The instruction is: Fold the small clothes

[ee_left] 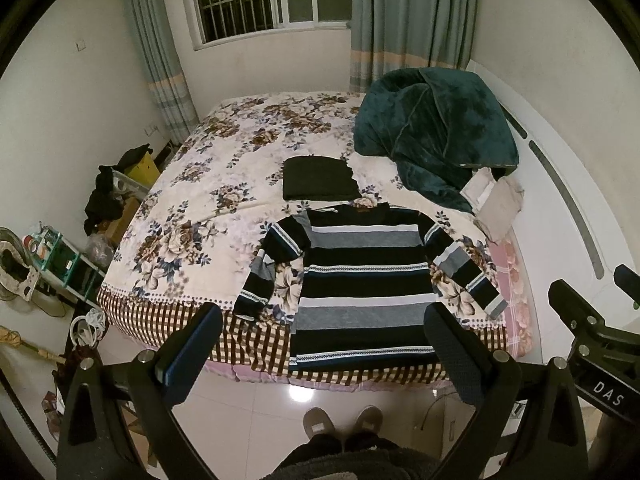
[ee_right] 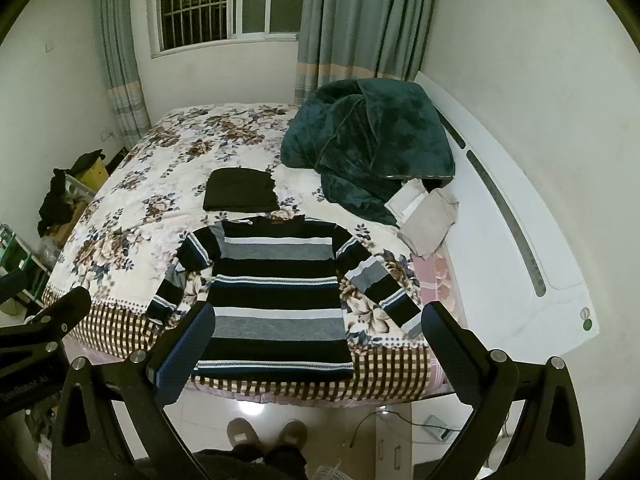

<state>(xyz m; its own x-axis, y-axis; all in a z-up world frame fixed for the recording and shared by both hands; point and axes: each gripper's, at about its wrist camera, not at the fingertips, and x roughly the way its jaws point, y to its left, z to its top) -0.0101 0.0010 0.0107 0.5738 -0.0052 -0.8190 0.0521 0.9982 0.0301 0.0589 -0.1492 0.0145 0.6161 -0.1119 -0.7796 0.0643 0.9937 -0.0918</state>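
On the floral bed [ee_left: 192, 184] a striped sweater [ee_left: 360, 280] lay flat at the near edge, sleeves spread. Beyond the sweater sat a teal blanket [ee_left: 436, 132], heaped; nearer, a folded black garment [ee_left: 318, 178] lay just past its collar. Above the sweater's hem, the left gripper [ee_left: 324, 324] and right gripper [ee_right: 316, 324] hung, jaws apart, holding nothing.

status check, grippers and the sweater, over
Left gripper and right gripper open, holding nothing, above the bed edge. Striped sweater flat, unfolded. Folded black garment beyond the collar, clear.
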